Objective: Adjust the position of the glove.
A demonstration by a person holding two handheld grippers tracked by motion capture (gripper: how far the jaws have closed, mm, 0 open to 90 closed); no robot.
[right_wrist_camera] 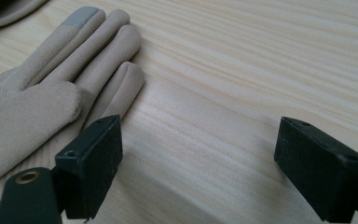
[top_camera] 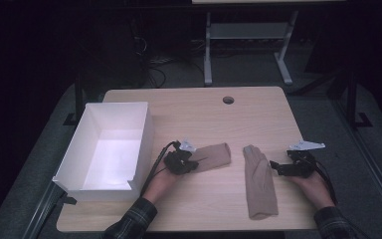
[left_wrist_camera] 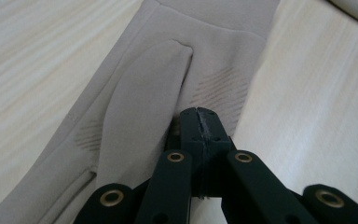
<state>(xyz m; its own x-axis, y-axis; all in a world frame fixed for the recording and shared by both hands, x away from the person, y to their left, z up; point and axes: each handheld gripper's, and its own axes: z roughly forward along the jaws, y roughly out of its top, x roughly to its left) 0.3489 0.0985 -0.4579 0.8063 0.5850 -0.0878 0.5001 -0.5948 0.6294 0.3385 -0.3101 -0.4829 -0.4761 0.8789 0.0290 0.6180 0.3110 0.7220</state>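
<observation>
Beige glove [left_wrist_camera: 168, 79] — left gripper [left_wrist_camera: 199, 122] clamped

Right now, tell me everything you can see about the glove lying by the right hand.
The right-hand glove is beige, of soft suede-like fabric, lying flat on the wooden table. Its fingers point away from the person, close together, and the cuff is nearest the table's front edge. One fingertip carries a grey patch, and the thumb is folded over the palm. The open right tongs sit just beside it; whether one jaw touches the fabric is unclear.
</observation>
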